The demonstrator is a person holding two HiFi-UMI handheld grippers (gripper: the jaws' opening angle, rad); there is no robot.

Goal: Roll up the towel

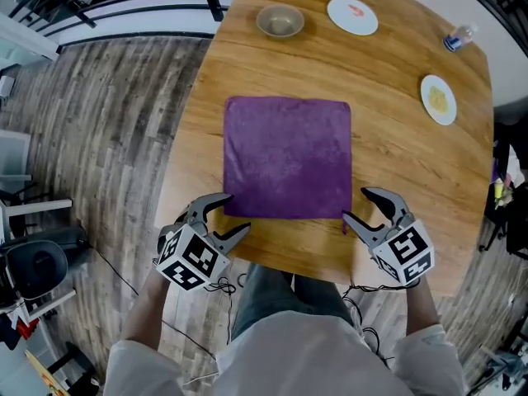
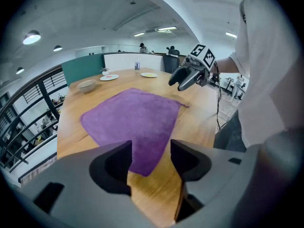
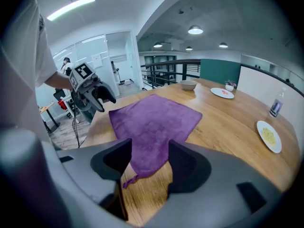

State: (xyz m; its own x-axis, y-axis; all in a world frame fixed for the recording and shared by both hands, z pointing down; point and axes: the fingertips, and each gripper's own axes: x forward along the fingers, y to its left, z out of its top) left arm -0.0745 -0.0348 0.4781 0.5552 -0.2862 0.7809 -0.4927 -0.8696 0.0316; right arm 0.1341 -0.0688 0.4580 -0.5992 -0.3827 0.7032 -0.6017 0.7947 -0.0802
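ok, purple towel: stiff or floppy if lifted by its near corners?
Likely floppy and light: the towel lies thin and flat against the table, so it would probably drape between held corners. Pushed, its fuzzy pile may grip the wood and bunch, not slide.

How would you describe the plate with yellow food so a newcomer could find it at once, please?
On the wooden table, look beyond the purple towel to the right edge in the head view, where a white plate lies. It carries yellow food, whereas the other white plate, beside the bowl, bears a red mark.
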